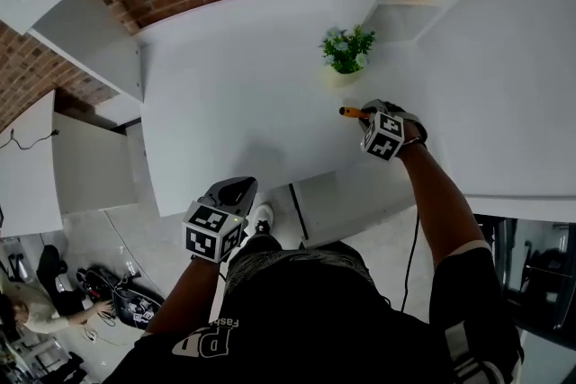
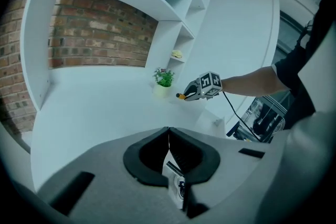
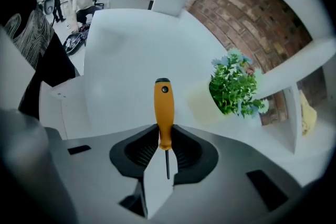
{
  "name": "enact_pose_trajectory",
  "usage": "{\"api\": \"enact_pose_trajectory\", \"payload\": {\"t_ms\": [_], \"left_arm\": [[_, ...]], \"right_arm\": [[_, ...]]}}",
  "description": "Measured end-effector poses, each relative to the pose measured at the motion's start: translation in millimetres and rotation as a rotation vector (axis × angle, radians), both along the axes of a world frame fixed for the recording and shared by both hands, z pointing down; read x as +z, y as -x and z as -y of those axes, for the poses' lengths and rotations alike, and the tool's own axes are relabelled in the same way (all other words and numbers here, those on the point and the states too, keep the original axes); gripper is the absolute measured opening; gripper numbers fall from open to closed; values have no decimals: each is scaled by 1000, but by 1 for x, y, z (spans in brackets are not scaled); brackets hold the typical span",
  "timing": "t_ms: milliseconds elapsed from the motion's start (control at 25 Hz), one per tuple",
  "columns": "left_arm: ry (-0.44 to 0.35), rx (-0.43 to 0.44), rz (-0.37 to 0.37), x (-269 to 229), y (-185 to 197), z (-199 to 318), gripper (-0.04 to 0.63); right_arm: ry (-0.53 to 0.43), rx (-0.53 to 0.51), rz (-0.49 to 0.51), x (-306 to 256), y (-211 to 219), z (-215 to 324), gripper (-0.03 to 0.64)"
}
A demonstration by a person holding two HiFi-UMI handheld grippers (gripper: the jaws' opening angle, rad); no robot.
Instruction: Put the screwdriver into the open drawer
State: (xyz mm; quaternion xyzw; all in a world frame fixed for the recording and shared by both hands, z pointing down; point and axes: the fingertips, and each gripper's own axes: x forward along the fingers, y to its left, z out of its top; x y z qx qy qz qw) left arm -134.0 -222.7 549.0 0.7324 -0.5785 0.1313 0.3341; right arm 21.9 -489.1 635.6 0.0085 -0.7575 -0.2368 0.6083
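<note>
One screwdriver [image 3: 163, 107] clamped in right gripper [image 3: 164, 136], near pot [image 3: 202, 106] holding plant [image 3: 234, 86]

The plant [image 1: 347, 49] stands on the tabletop [image 1: 234, 85]. The screwdriver [image 1: 349, 111], in the right gripper [image 1: 369, 115] jaws, is just before the plant. The left gripper [image 1: 232, 193] is well to its left.

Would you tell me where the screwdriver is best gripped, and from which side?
Grip the screwdriver by its orange handle near the shaft, as the right gripper does, from the shaft end, jaws on its sides. The thick handle seats firmly; the thin shaft would likely slip.
</note>
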Motion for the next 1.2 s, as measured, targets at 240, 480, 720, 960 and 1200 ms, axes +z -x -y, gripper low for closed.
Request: {"api": "enact_pose_trajectory", "payload": {"t_ms": [240,480,720,960,1200], "left_arm": [[-40,94,19,-6,0,20,18],[-63,203,30,-13,-15,30,18],[-84,324,34,-14,-38,35,18],[-89,396,37,-15,-51,35,18],[-77,421,37,-11,-54,29,18]], "right_arm": [[40,194,96,-6,-33,-36,83],[88,349,137,3,-69,-78,83],[143,506,177,22,-97,-123,83],[209,632,221,44,-106,-162,83],[340,799,283,69,-105,-188,84]]}}
